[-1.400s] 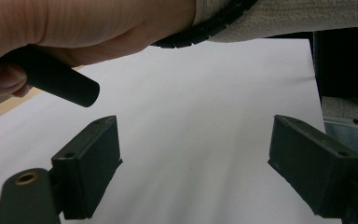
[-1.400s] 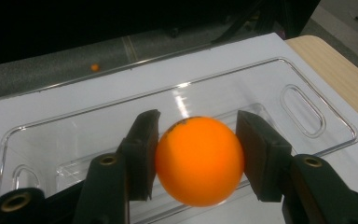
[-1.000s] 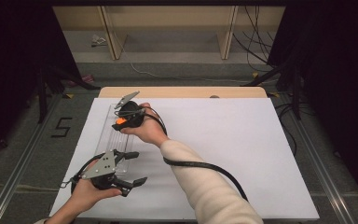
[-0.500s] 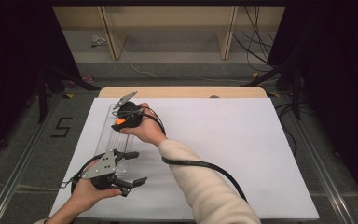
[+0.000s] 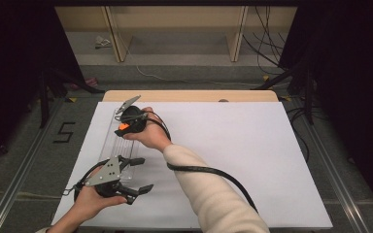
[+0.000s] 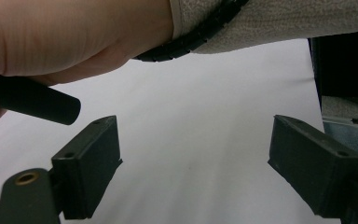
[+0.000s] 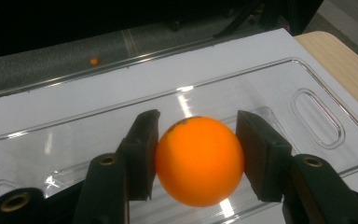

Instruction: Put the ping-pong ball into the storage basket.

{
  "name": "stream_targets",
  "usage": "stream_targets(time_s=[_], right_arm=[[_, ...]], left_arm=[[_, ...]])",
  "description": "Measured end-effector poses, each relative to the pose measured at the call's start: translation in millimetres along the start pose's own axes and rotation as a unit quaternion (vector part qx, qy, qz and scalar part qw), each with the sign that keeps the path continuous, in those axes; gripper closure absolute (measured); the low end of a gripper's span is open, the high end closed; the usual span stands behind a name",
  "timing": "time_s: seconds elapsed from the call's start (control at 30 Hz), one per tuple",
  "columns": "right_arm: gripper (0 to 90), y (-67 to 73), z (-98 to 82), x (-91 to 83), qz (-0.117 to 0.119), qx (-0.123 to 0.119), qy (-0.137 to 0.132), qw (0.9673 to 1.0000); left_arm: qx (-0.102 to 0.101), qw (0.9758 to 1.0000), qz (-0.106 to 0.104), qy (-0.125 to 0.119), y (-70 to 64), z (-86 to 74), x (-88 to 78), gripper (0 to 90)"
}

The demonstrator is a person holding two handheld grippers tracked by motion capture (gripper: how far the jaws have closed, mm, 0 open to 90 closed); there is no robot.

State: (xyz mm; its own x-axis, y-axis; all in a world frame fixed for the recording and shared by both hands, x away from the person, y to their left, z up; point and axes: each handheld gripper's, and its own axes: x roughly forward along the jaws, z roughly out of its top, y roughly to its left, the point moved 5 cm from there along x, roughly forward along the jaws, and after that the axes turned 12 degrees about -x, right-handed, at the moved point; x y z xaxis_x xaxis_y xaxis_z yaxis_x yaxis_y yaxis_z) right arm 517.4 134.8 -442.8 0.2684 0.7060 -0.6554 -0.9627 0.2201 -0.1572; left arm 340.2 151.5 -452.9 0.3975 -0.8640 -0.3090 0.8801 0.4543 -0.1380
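Note:
An orange ball (image 7: 199, 160) sits squeezed between the two black jaws of my right gripper (image 7: 198, 158), which is shut on it. The ball hangs just above a clear plastic tray (image 7: 270, 84) lying on the white table sheet. From above, the ball (image 5: 124, 127) peeks out orange at the right gripper (image 5: 126, 124), over the clear tray (image 5: 112, 138) at the table's left side. My left gripper (image 5: 137, 175) rests near the front left corner, jaws wide apart. In the left gripper view the left gripper (image 6: 193, 163) has only white sheet between its jaws.
The white sheet (image 5: 233, 160) covers most of the table, with a wooden strip (image 5: 189, 95) at the far edge. A black cable (image 5: 213, 172) trails from the right gripper across the sheet. A small orange ball (image 7: 93, 61) lies on the grey floor beyond the table.

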Motion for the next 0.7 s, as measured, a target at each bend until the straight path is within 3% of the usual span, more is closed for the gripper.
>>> stream_targets(time_s=[0.7], right_arm=[[51.1, 0.5, -0.6, 6.8, 0.004, 0.000, 0.009, 1.0000]], left_arm=[[-0.001, 1.0000, -0.001, 0.000, 0.1, 0.0, 0.0, 16.0]])
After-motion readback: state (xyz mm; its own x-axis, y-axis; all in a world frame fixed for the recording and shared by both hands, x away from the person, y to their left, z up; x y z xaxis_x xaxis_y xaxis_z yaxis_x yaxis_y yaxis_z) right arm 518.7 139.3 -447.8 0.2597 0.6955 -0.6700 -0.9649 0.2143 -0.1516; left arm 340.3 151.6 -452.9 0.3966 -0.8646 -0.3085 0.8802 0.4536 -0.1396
